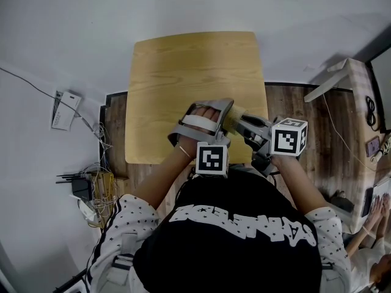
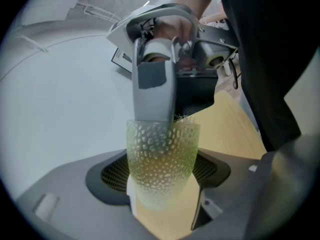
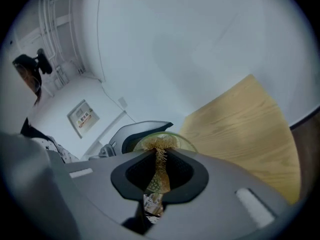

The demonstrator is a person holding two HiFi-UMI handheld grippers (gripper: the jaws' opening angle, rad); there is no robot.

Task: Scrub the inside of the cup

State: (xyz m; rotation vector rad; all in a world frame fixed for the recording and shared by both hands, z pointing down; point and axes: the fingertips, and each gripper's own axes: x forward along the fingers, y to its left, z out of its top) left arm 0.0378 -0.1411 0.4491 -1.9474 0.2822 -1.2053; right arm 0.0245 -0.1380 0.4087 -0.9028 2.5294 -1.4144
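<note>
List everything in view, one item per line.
cup: one, translucent green, dimpled, between the left gripper's fingers above the table
scrubber: one, golden-brown, frayed, in the right gripper's fingers, its end in the cup's mouth
table: one, light wood, centre
white box: one, white, left of the table
cables: several, dark, tangled at lower left
another person's hands: two, pale, right edge
left gripper: one, grey, shut on the cup
right gripper: one, grey, shut on the scrubber
</note>
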